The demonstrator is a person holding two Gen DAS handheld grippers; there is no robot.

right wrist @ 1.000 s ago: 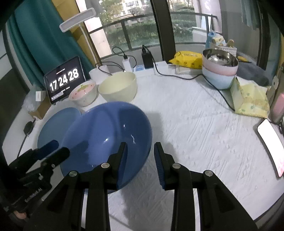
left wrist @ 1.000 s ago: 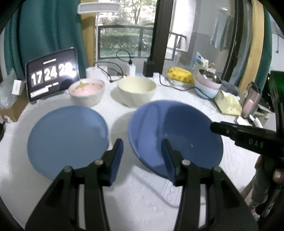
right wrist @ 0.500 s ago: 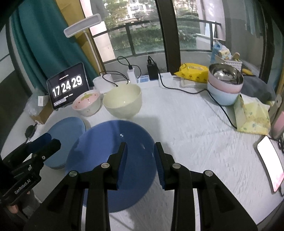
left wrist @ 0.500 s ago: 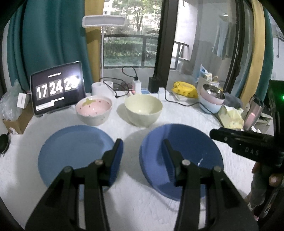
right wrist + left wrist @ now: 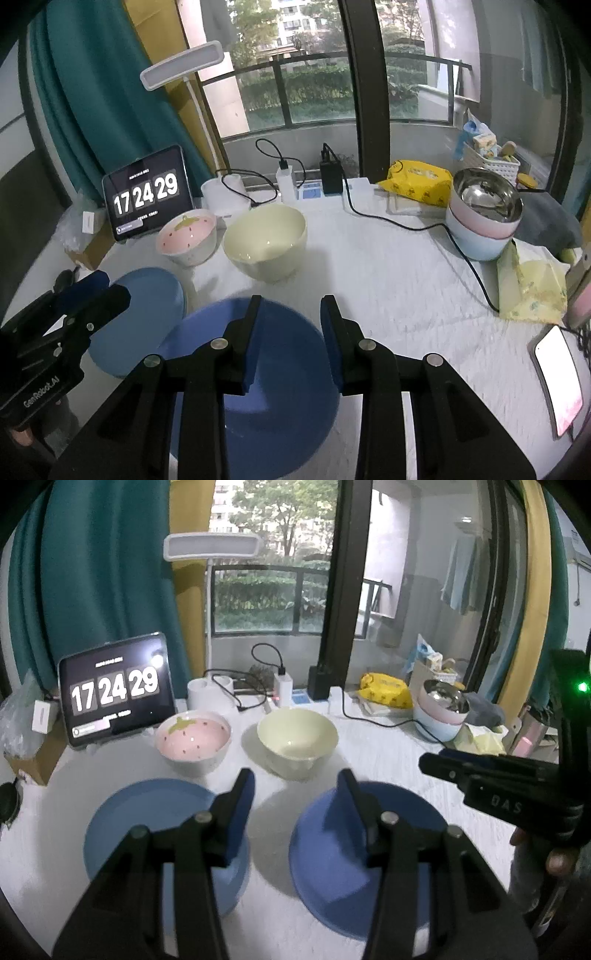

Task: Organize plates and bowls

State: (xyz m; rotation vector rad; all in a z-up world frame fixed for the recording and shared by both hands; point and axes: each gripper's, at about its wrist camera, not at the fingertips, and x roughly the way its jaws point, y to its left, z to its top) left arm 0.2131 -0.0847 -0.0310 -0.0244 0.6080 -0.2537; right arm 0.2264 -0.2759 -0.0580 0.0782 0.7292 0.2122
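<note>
We hover both claws released — the right gripper [image 5: 290,328] over the dark blue plate [image 5: 280,406] at lower centre, apparently flat; grip its rim squarely, left gripper [image 5: 295,797] clear.

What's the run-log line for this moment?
left gripper: open, empty | right gripper: open, empty | dark blue round plate: flat on table | light blue round plate: beside it, apart

Both wrist views look forward over the bench [image 5: 388,753] toward the window, sharing the cream bowl [image 5: 265,242]
</note>
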